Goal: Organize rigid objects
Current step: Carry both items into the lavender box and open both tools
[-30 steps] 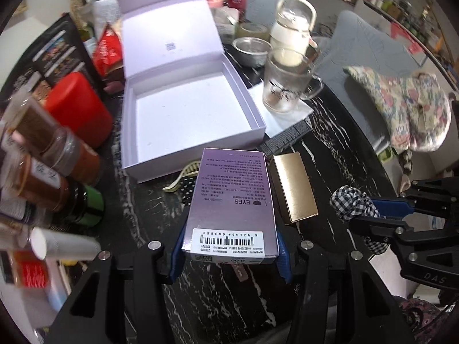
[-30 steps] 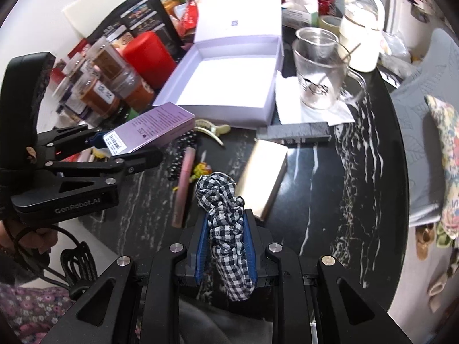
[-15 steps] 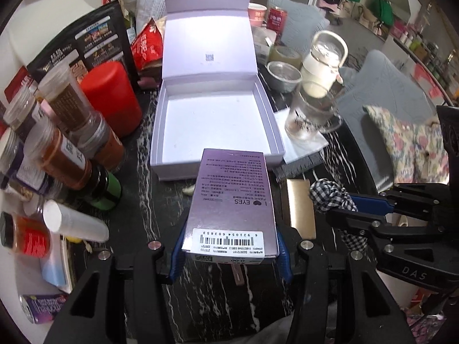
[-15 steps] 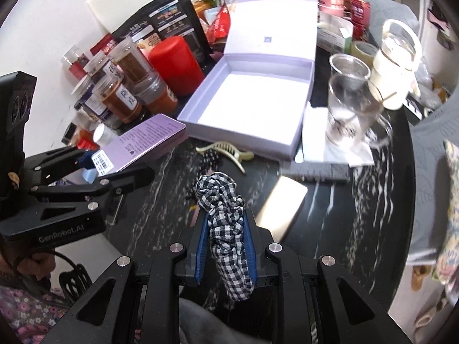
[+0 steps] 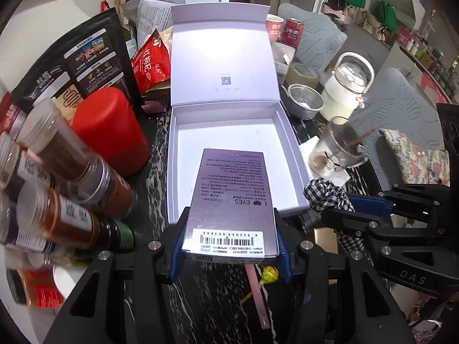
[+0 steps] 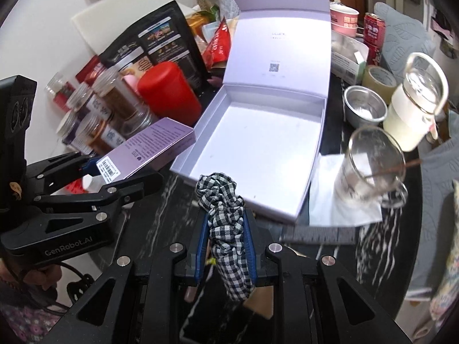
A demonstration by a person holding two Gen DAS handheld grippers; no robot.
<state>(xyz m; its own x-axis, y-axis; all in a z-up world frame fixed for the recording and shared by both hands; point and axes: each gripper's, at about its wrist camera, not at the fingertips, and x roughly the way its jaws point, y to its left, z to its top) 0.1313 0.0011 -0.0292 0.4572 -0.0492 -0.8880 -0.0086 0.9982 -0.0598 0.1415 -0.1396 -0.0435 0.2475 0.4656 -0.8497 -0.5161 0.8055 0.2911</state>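
Note:
My left gripper (image 5: 231,246) is shut on a purple carton (image 5: 233,197) printed with text and a barcode, and holds it over the near edge of the open lavender box (image 5: 291,140). The box's lid stands upright at the back and its tray holds nothing. My right gripper (image 6: 225,249) is shut on a black-and-white checked scrunchie (image 6: 222,203), just short of the box's (image 6: 309,183) front rim. Each gripper shows in the other's view: the left one (image 6: 123,172) with the purple carton (image 6: 149,149), the right one (image 5: 355,209) with the scrunchie (image 5: 324,195).
Spice jars (image 5: 54,177) and a red canister (image 5: 110,132) crowd the left of the black marble table (image 6: 381,243). A glass mug (image 6: 370,166), a metal bowl (image 6: 364,109) and a milk jar (image 6: 413,111) stand right of the box. A pink stick (image 5: 258,298) and a lollipop (image 5: 269,273) lie under the left gripper.
Both grippers have travelled toward the open box, each keeping its load. The carton now overhangs the tray and the scrunchie has reached the box's front rim; the gold case has slipped beneath the grippers.

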